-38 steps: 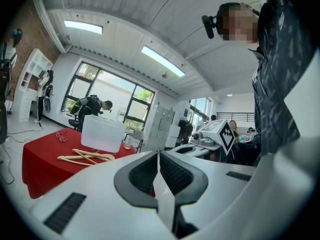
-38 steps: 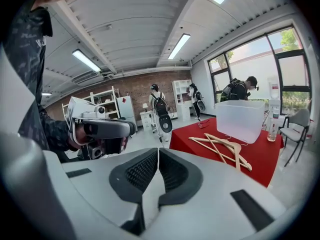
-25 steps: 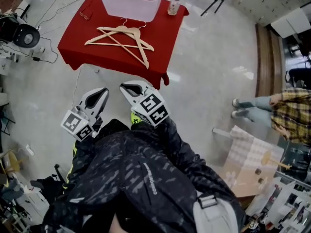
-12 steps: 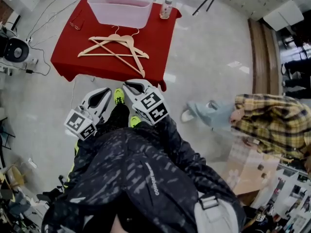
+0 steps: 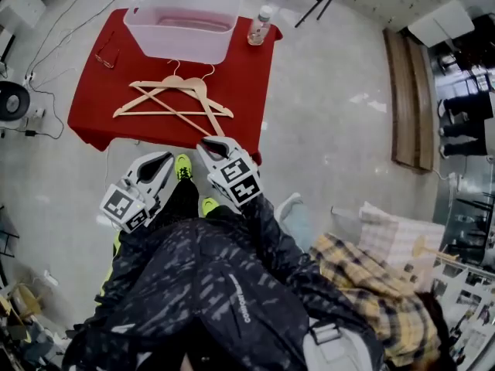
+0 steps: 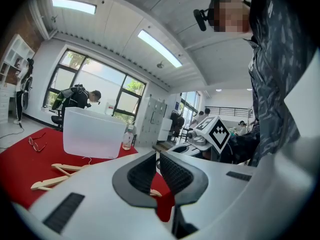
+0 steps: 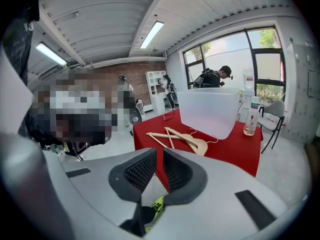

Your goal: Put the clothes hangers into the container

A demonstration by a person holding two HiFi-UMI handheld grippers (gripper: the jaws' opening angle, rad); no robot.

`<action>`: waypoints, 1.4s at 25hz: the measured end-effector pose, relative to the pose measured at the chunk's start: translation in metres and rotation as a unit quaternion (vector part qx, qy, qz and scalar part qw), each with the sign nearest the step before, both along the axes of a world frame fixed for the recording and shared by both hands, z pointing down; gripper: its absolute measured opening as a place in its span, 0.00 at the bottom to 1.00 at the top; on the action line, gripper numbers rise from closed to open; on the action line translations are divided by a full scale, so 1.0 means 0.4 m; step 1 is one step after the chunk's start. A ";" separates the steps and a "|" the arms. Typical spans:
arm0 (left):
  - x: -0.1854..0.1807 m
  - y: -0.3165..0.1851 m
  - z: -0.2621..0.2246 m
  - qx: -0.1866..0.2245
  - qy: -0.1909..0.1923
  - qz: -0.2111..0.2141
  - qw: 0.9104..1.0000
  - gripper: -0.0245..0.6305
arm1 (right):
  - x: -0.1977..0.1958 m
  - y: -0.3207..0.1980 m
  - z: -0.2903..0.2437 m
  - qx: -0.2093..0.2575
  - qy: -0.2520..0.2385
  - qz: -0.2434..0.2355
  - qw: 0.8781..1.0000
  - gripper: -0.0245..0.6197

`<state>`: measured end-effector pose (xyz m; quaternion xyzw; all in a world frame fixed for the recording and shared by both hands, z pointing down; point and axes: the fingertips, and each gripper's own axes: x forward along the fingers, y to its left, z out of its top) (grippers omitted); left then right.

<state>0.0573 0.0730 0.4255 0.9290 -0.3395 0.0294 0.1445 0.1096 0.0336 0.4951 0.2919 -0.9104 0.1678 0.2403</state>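
Note:
Two or three wooden hangers (image 5: 174, 103) lie crossed on the red-covered table (image 5: 93, 118), just in front of a translucent plastic container (image 5: 182, 18) at its far edge. They also show in the left gripper view as hangers (image 6: 50, 176) before the container (image 6: 92, 134), and in the right gripper view as hangers (image 7: 182, 138) before the container (image 7: 207, 109). My left gripper (image 5: 166, 159) and right gripper (image 5: 207, 144) hover side by side off the table's near edge, short of the hangers. The left gripper (image 6: 157, 155) and right gripper (image 7: 160, 151) are both shut with nothing between the pads.
A small bottle (image 5: 259, 28) stands at the table's far right corner and a pair of glasses (image 5: 104, 55) lies at the left. A person in a plaid shirt (image 5: 371, 292) is close at the lower right. Cables and a fan (image 5: 11, 99) sit on the floor to the left.
Both grippers and the head view have come closer to the table's near edge. The person in plaid has moved from the right side to the lower right.

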 end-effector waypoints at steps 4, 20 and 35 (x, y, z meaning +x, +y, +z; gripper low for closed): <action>-0.020 -0.066 0.041 -0.006 0.001 0.015 1.000 0.06 | -0.015 -0.082 0.046 -0.010 0.015 0.014 1.000 0.11; -0.047 -0.235 0.239 -0.050 0.021 0.055 0.997 0.06 | -0.016 -0.253 0.310 -0.081 0.090 0.051 0.991 0.23; -0.059 -0.303 0.294 -0.067 0.028 0.070 0.995 0.06 | 0.013 -0.331 0.434 -0.103 0.159 0.075 0.979 0.36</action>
